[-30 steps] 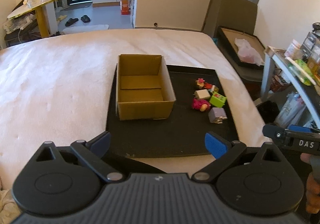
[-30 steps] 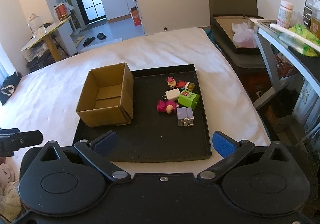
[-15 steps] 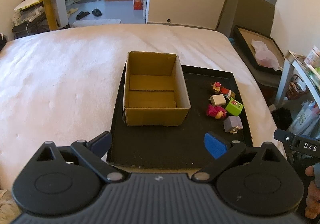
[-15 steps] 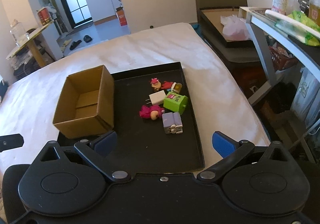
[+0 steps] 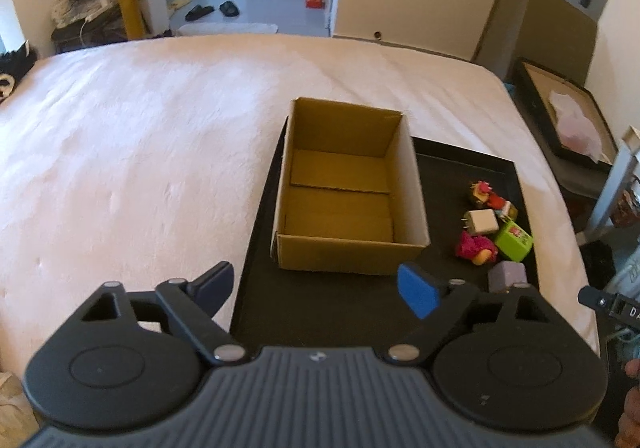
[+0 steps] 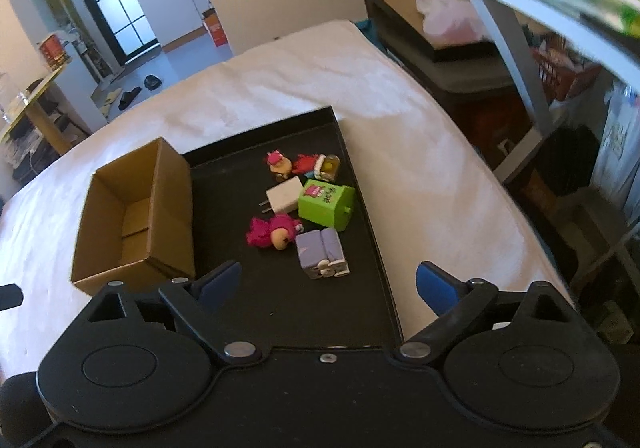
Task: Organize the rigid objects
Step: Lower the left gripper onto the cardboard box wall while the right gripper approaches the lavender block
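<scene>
Closing a little on both sides, my left gripper (image 5: 316, 288) and right gripper (image 6: 328, 286) each have their blue pads spread wide with nothing between them and nothing held. Past the left gripper's fingers I look straight into the cardboard box (image 5: 344, 204), open-topped and empty, its bottom flaps bare; it stands on the left part of the black tray (image 5: 320, 312), which lies on the white bed (image 5: 140, 152). From this side the toys sit crowded at the tray's right edge, and the purple block (image 5: 507, 275) is half hidden behind my own finger linkage. The right wrist view shows them far better: the purple block (image 6: 323, 252) lies nearest, touching the pink plush figure (image 6: 272, 234); beyond them the white charger (image 6: 283, 195) sits against the green cube (image 6: 327, 206), and farthest away are a small pink-topped figure (image 6: 277, 164) and a red toy (image 6: 310, 165), just beside each other. Only the left view catches the tip of the other gripper and a bit of a hand (image 5: 631, 408) at its right edge. Only the right view shows the grey shelf (image 6: 516, 8) beside the bed.
</scene>
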A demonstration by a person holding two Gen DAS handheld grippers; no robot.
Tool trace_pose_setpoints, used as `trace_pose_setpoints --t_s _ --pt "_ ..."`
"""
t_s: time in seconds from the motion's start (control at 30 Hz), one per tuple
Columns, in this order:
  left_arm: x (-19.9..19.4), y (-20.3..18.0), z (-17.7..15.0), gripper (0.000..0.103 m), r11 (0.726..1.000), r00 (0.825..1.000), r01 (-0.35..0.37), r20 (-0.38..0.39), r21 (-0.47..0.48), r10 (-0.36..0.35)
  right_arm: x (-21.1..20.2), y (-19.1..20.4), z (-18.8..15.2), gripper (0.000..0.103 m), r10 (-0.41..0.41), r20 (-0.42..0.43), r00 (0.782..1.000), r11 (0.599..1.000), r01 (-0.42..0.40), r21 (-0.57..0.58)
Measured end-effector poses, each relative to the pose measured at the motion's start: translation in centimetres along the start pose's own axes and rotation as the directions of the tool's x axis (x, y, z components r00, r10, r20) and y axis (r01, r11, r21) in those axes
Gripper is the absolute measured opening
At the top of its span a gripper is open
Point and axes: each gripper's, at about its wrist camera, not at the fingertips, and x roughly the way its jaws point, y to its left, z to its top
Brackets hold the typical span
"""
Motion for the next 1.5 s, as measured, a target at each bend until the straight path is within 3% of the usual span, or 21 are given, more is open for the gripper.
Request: trace_pose_setpoints --t_s 0.07,0.17,0.37,0.73,0.97,1.2,1.3,1.33,1.37,1.43,1.5 --pt "0.8 0.2 0.2 0.071 1.0 1.0 -0.025 0.0 -0.007 0.025 1.1 -0.3 0.1 0.087 0.002 -0.015 1.0 1.0 -0.002 0.005" --pt "2.1 0.2 0.7 0.065 0.999 0.999 -0.047 -0.002 -0.018 0.047 2.9 -0.6 0.4 0.082 0.007 -0.042 0.999 1.0 -0.007 0.01" --pt "5.3 0.4 1.5 0.049 0.998 0.998 -0.052 -0.042 -0.04 0.05 6.5 -0.2 1.2 0.081 0.006 -0.104 0.995 0.999 -0.009 -0.036" --pt "9.9 1.5 2.4 0.041 0.991 0.992 -0.113 -0.064 -0.066 0.109 12.2 1.4 2.1 0.081 0.007 -0.21 0.978 0.993 -0.031 -0.111" --pt "12.6 1.9 2.8 0.041 0.989 0.989 -0.13 -0.086 -0.069 0.124 14.5 2.3 2.1 0.081 -0.048 -0.238 0.97 0.984 0.006 -0.176" --pt "14.4 1.5 2.7 0.041 0.99 0.987 -0.13 -0.104 -0.059 0.123 16.1 3.7 2.2 0.079 -0.132 -0.207 0.969 0.959 0.072 -0.274" --pt "15.2 0.9 2.2 0.041 0.99 0.984 -0.141 -0.109 -0.006 0.14 16.8 3.7 2.0 0.067 -0.127 -0.232 0.964 0.958 0.059 -0.281" --pt "15.3 0.9 2.1 0.041 0.99 0.985 -0.14 -0.104 -0.001 0.14 17.0 3.7 1.8 0.05 -0.128 -0.241 0.962 0.955 0.054 -0.292" --pt "15.5 0.9 2.1 0.033 0.991 0.985 -0.137 -0.103 -0.001 0.136 17.1 3.7 1.6 0.044 -0.119 -0.24 0.963 0.955 0.045 -0.292" --pt "15.5 1.1 2.0 0.014 0.991 0.986 -0.132 -0.103 -0.015 0.13 16.7 3.4 1.6 0.044 -0.121 -0.219 0.968 0.956 0.054 -0.29" --pt "15.4 1.2 2.0 0.01 0.991 0.988 -0.129 -0.092 -0.021 0.127 16.1 3.0 1.9 0.044 -0.111 -0.186 0.976 0.96 0.056 -0.274"
